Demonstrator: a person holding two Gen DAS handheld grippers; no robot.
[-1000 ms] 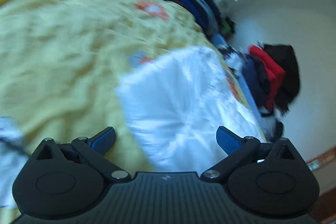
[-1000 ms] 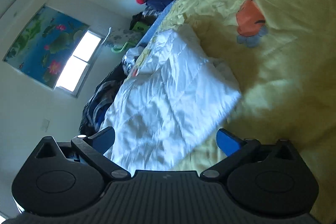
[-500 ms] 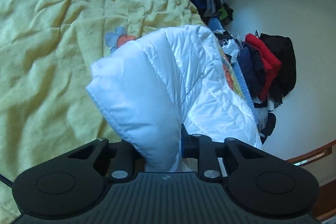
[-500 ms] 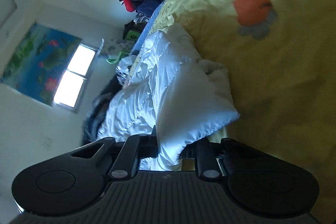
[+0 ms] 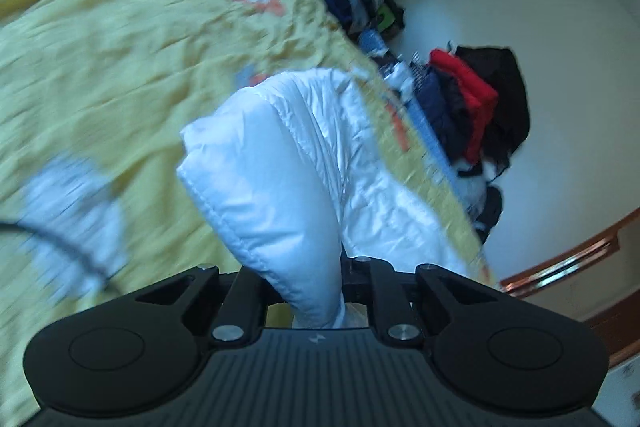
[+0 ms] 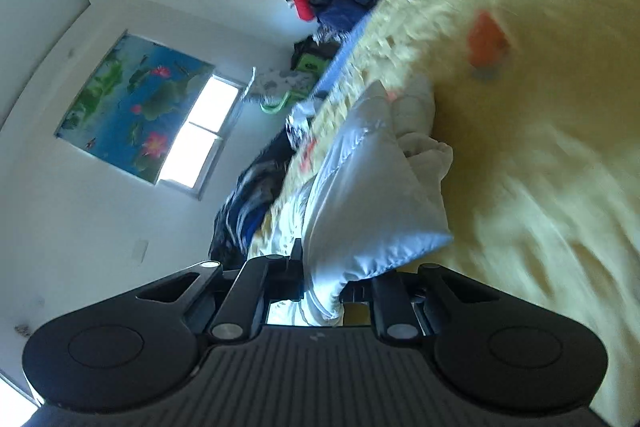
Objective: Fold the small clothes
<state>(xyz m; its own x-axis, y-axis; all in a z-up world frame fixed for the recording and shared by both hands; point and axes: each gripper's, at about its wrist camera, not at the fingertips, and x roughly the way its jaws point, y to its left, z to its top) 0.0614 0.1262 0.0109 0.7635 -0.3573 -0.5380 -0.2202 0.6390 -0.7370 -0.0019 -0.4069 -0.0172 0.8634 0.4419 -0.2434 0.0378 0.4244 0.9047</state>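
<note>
White quilted jacket (image 5: 280,195) bunches, puffy, pinched in left tool (image 5: 316,291) and right tool (image 6: 320,287).

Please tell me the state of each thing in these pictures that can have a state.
left gripper: jaws closing, pinching the white garment.
right gripper: shut on the white garment.
white garment: puffy, held at two edges, partly raised off the bed.
yellow bedspread: wrinkled.
window: bright.
</note>
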